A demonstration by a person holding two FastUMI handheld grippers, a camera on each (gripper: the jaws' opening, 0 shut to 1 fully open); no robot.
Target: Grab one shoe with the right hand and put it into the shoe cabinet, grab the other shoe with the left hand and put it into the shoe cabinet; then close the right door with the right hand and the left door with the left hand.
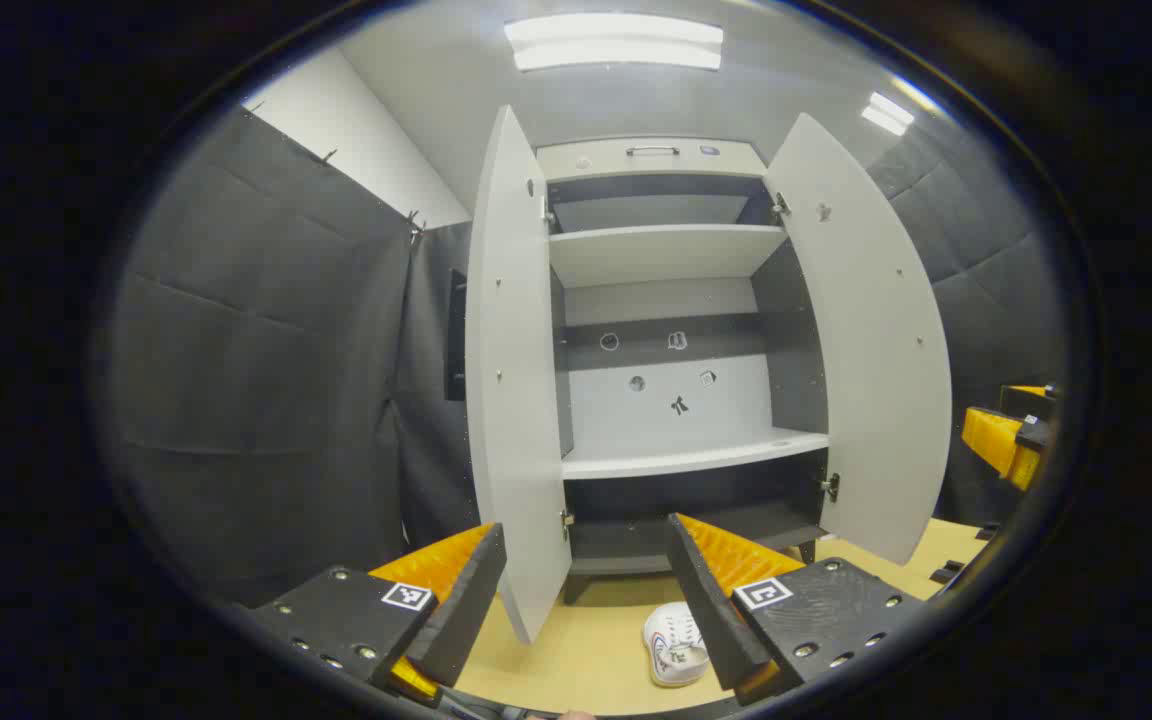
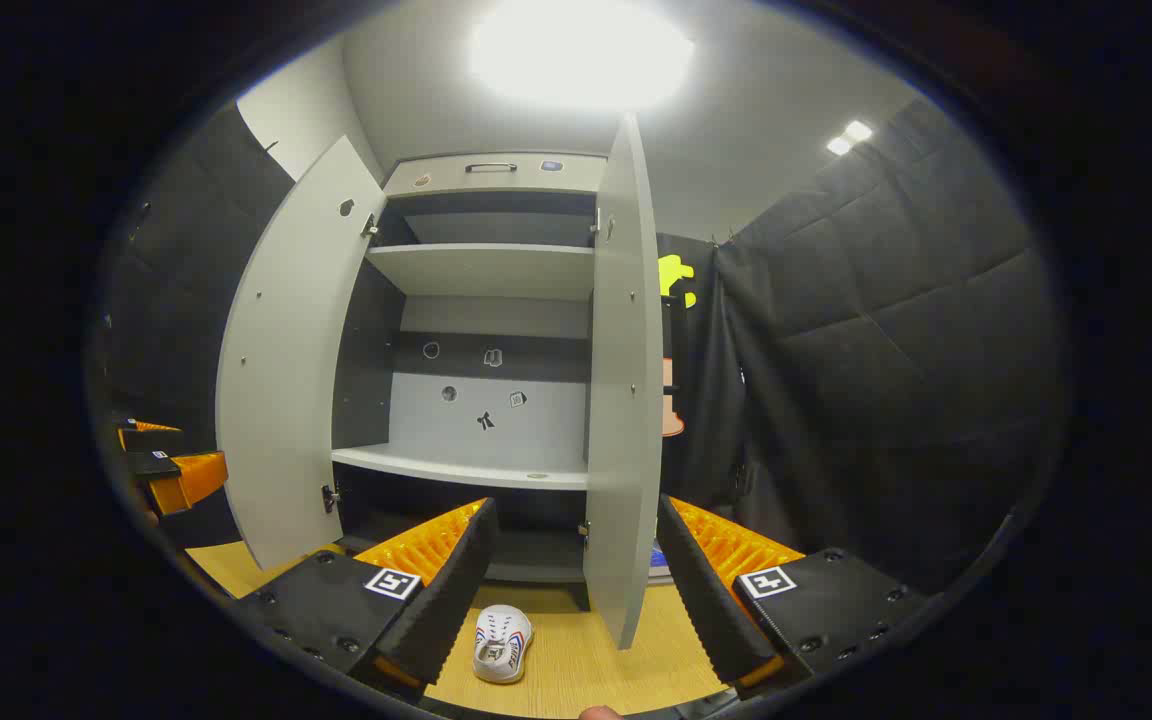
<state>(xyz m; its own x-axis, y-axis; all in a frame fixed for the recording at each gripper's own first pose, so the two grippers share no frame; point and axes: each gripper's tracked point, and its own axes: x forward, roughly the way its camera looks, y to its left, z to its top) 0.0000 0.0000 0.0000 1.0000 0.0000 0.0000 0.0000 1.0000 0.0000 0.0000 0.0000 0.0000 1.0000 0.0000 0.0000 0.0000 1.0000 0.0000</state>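
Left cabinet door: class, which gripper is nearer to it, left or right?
Left. The left gripper faces the open left door edge-on, the door rising between its fingers. The right gripper is farther over, lined up with the right door instead.

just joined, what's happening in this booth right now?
A person holds a pair of tongs in each hand, facing a shoe cabinet with both doors swung open. Both the left tongs and right tongs are open and holding nothing. A white shoe lies on the wooden floor in front of the cabinet, untouched. The shelves visible inside look empty.
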